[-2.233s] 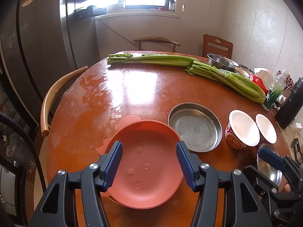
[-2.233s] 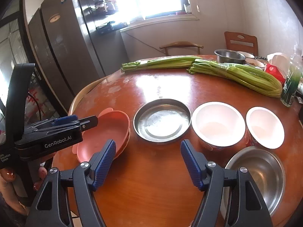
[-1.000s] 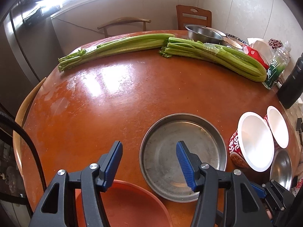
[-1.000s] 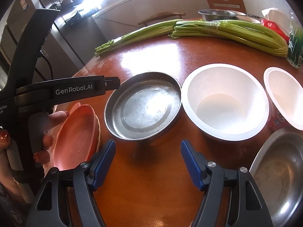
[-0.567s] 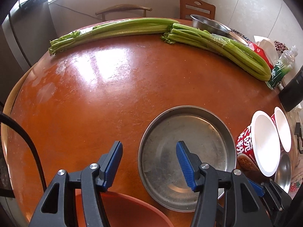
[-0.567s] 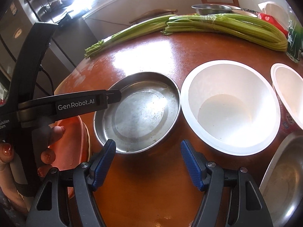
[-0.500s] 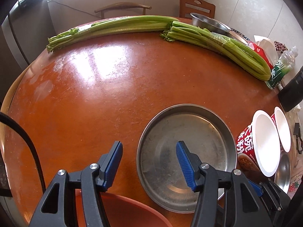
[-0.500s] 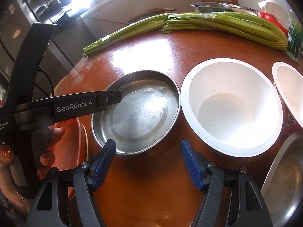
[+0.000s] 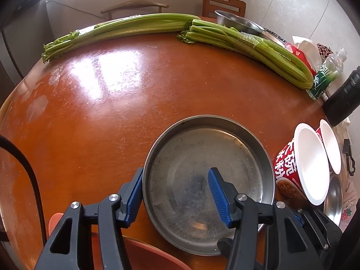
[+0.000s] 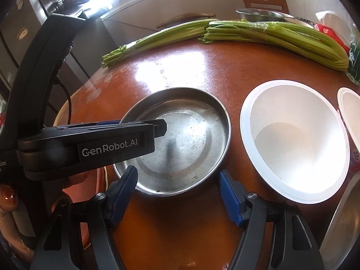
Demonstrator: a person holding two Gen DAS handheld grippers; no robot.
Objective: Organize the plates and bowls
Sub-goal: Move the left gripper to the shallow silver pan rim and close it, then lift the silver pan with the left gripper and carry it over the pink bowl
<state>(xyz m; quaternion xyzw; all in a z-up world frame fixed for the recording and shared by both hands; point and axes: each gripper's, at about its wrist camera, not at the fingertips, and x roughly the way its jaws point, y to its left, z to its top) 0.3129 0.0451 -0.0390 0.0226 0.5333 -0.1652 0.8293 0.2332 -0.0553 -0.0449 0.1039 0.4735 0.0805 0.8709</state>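
A round steel plate (image 9: 202, 168) lies on the brown table (image 9: 112, 112); it also shows in the right wrist view (image 10: 191, 139). My left gripper (image 9: 176, 193) is open and straddles the plate's left rim, one finger outside, one over the plate's inside. My right gripper (image 10: 180, 189) is open and empty, its fingers at the plate's near edge. A pink plate (image 9: 153, 256) lies at the bottom edge, under the left gripper. Two white paper bowls (image 10: 292, 144) stand right of the steel plate. A steel bowl (image 9: 335, 198) sits at the right edge.
Two bundles of celery (image 9: 247, 42) lie across the far side of the table. A steel bowl (image 9: 238, 22), a green bottle (image 9: 326, 76) and a black flask (image 9: 344, 99) stand at the far right. Chairs stand behind the table.
My left gripper has moved forward off the pink plate and over the steel plate's left rim. My right gripper has come close to the steel plate's near edge.
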